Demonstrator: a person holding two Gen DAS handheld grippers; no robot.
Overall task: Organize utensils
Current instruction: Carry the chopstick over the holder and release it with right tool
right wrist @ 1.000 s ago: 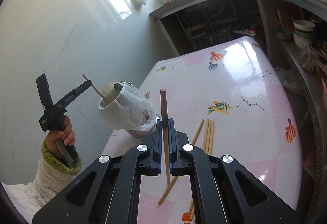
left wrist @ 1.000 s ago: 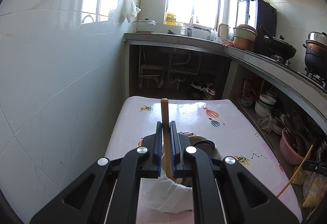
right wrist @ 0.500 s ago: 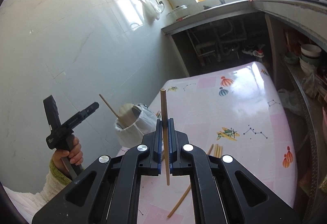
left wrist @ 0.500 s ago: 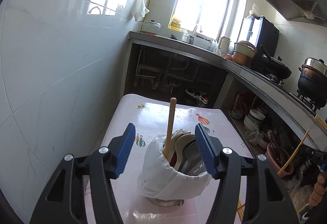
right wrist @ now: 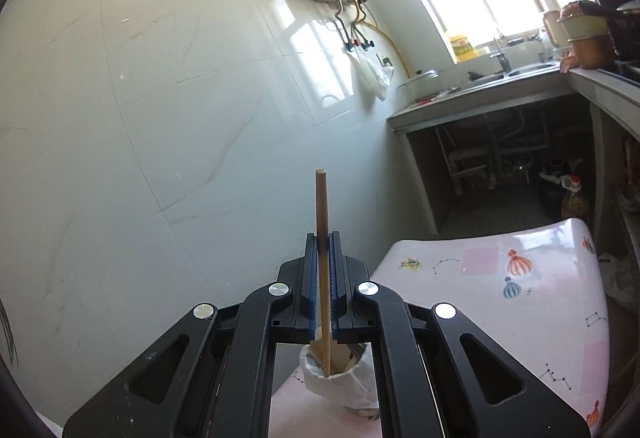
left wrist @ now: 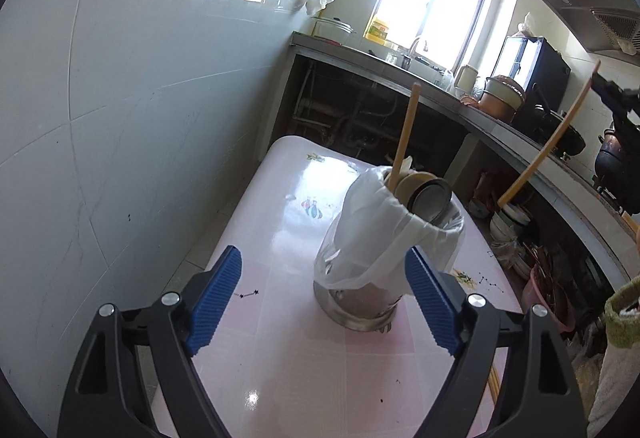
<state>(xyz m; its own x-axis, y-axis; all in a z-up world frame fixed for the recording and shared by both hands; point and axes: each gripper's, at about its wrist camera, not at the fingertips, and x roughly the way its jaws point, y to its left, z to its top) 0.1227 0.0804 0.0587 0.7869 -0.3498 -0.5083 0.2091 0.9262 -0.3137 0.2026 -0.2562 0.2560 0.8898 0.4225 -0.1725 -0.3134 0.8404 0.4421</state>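
A: In the left wrist view, what step is this?

B: Between drops, I'd judge. The left gripper (left wrist: pixel 322 288) has just been opening its jaws; they stand wide with nothing between the blue pads, released. One chopstick (left wrist: pixel 404 136) stands tilted in the metal utensil holder (left wrist: pixel 356 308), which is wrapped in a white plastic bag (left wrist: pixel 384 238) and sits on the pink bench (left wrist: pixel 280 358). The holder stands beyond the jaws, not touched by them.

A: Anything else in the holder?

B: Beside the chopstick, two rounded pieces lean at the rim, one pale, one metal. They may be ladle or spoon bowls; I can't tell for sure. At the right, the right gripper (left wrist: pixel 610 94) carries a second chopstick (left wrist: pixel 548 146) in the air above and to the right of the holder.

A: And the right wrist view?

B: The right gripper (right wrist: pixel 323 270) is clenched on that chopstick (right wrist: pixel 322 238), held upright between the pads. Its lower tip appears over the bagged holder's (right wrist: pixel 344 382) mouth, though whether it is inside yet I can't tell.

A: So the next move?

B: Likely lowering the tip into the opening clear of the pieces already inside, then letting go. The left would then reach for loose chopsticks (left wrist: pixel 493 382) at the bench's right edge.
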